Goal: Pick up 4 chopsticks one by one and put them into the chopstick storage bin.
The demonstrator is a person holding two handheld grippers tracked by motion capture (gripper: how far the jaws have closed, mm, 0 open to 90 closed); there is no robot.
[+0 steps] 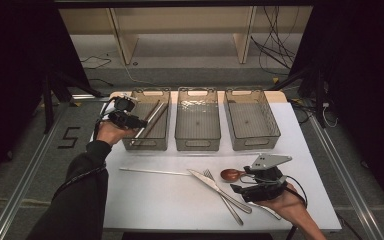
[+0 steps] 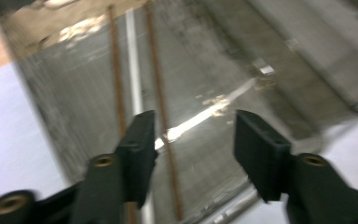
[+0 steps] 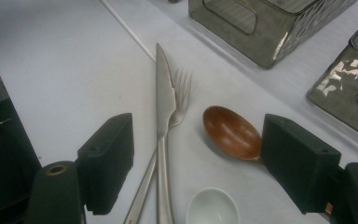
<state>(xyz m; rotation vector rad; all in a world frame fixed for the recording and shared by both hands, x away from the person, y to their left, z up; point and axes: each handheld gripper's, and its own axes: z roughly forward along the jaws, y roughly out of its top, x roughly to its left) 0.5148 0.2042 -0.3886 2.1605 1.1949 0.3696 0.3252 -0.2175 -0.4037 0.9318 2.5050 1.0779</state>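
Observation:
My left gripper (image 1: pixel 139 122) hovers over the left bin (image 1: pixel 147 145), jaws apart with nothing between them. In the left gripper view (image 2: pixel 193 126) two brown chopsticks (image 2: pixel 116 79) and a silver one (image 2: pixel 131 60) lie on the bin's floor below the jaws. My right gripper (image 1: pixel 237 186) rests open near the table's front right. The right gripper view (image 3: pixel 198 128) looks onto a knife (image 3: pixel 164 93) crossed over a fork (image 3: pixel 182 88), a brown wooden spoon (image 3: pixel 230 133) and a white spoon bowl (image 3: pixel 213 207).
Two more clear bins, middle (image 1: pixel 197 145) and right (image 1: pixel 254 145), stand in a row with the left one. A single silver chopstick (image 1: pixel 152 171) lies on the white table left of the knife (image 1: pixel 215 182). Wooden shelving and cables sit beyond the table.

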